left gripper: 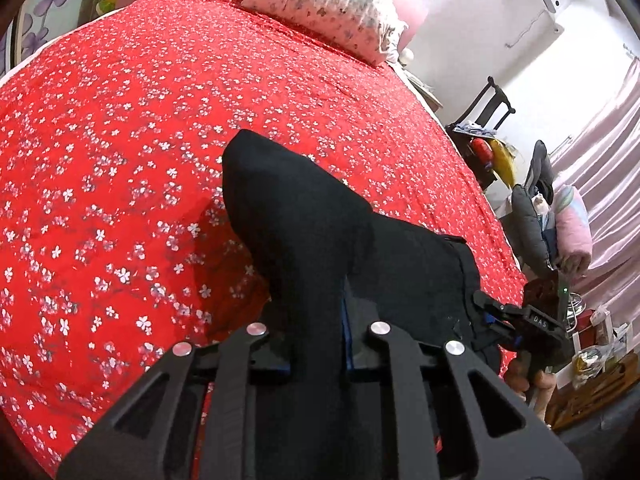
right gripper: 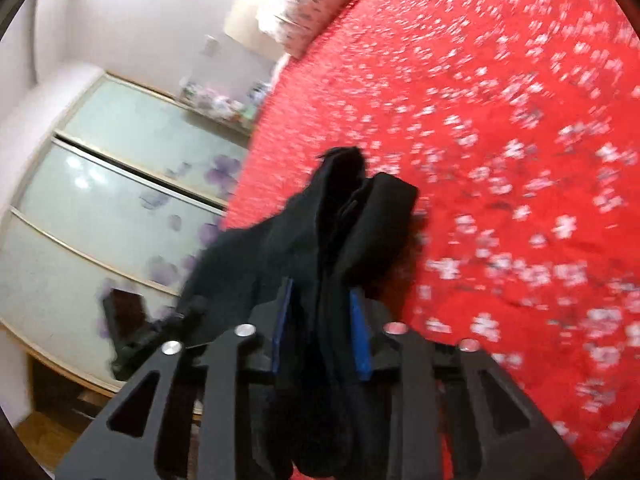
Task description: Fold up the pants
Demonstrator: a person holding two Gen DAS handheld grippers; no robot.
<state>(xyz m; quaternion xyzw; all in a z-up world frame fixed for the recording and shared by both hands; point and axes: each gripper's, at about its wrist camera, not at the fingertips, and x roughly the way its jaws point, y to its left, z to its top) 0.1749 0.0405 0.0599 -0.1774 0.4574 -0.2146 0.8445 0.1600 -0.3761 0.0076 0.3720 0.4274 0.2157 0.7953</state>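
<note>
Both grippers clamped on black pants above the red floral bedspread.

We see the left gripper point(left gripper: 316, 344) with jaws nearly together, pinching a bunched fold of the black pants point(left gripper: 304, 216) that rises above the bedspread point(left gripper: 120, 140). The right gripper point(right gripper: 322, 320) stands at a moderate gap, blue pads point(right gripper: 360, 332) pressed on a thicker wad of the same cloth. A floral pillow point(left gripper: 320, 4) lies at the far edge of the bed.
</note>
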